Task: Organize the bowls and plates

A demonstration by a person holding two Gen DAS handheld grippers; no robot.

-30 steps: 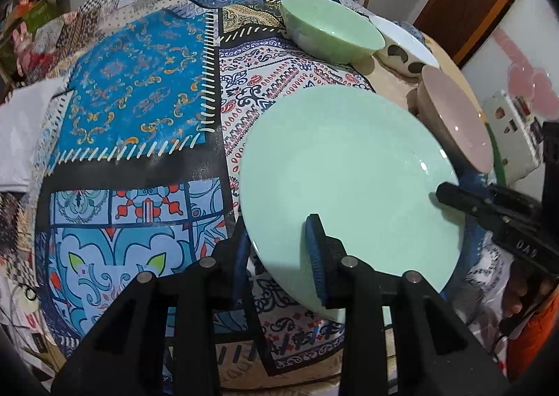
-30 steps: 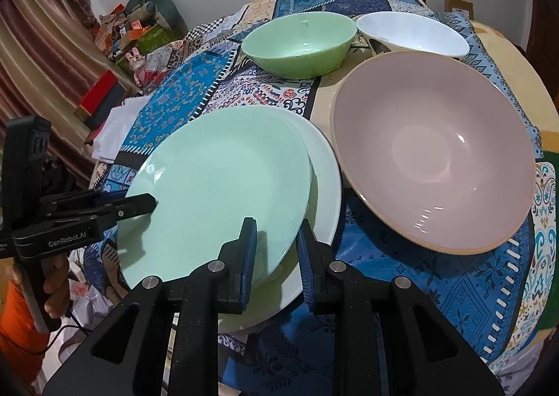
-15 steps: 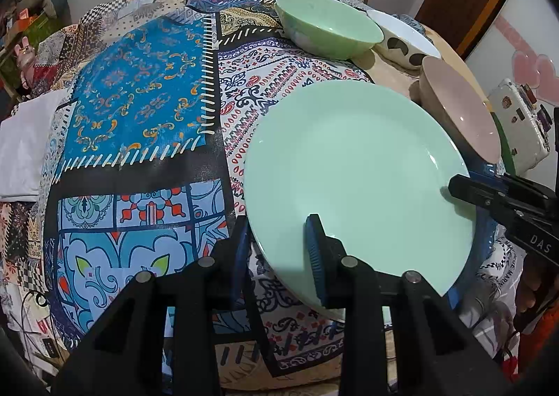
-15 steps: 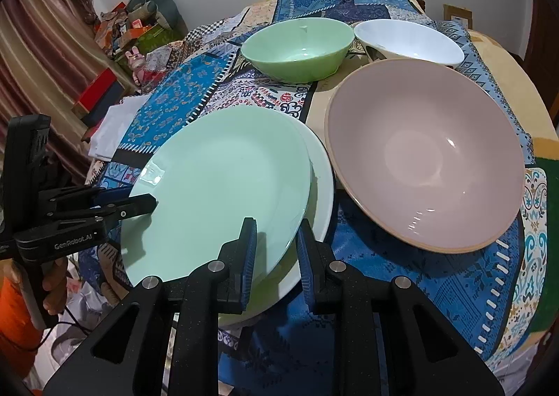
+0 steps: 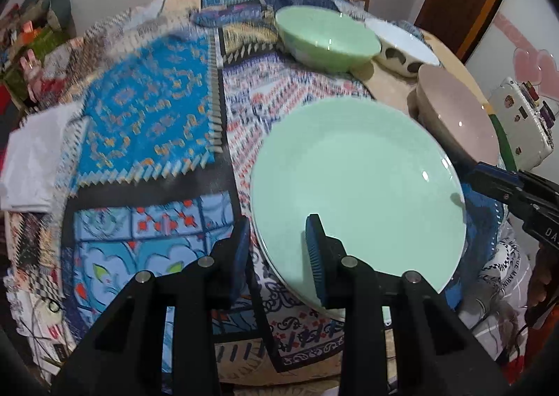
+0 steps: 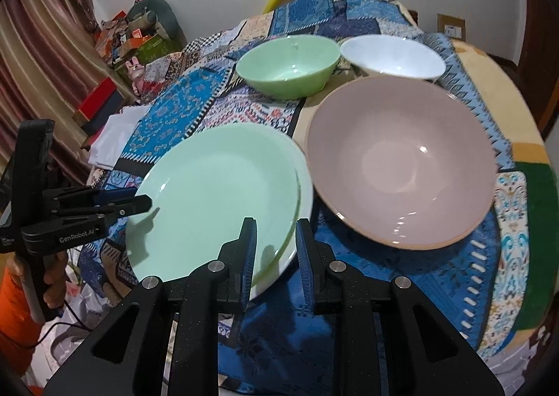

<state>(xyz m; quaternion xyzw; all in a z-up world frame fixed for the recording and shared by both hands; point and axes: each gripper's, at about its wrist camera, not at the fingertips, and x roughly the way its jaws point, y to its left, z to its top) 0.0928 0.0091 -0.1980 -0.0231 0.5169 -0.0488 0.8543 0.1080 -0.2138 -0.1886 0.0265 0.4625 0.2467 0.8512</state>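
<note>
1. The tabletop (image 6: pixel 401 291), under a patchwork cloth, carries all the crockery.
2. The pink bowl (image 6: pixel 401 165) sits at 3 o'clock of the plates in the right wrist view, its rim just beside theirs.
3. The green plate (image 6: pixel 216 193) lies over the white plate (image 6: pixel 306 182). A second ago a wide white crescent showed on the pink-bowl side. Now only a thin sliver remains, so the green plate has shifted towards 3 o'clock and sits almost squarely on its partner. I judge the plate stack nearly finished, with the bowls yet to be nested.
4. The green bowl (image 6: pixel 288 64) stands at 12 o'clock of the plates. The white bowl (image 6: pixel 391 53) is at about 1 o'clock, close beside it.
5. The left tongs (image 5: pixel 277 221) are pinching the green plate's rim at its 9 o'clock edge, with one finger above and one below.
6. The right tongs (image 6: pixel 276 224) are pressed nearly together at the 6 o'clock rim, apparently on the green plate. Whether they also catch the white rim beneath I cannot tell.
</note>
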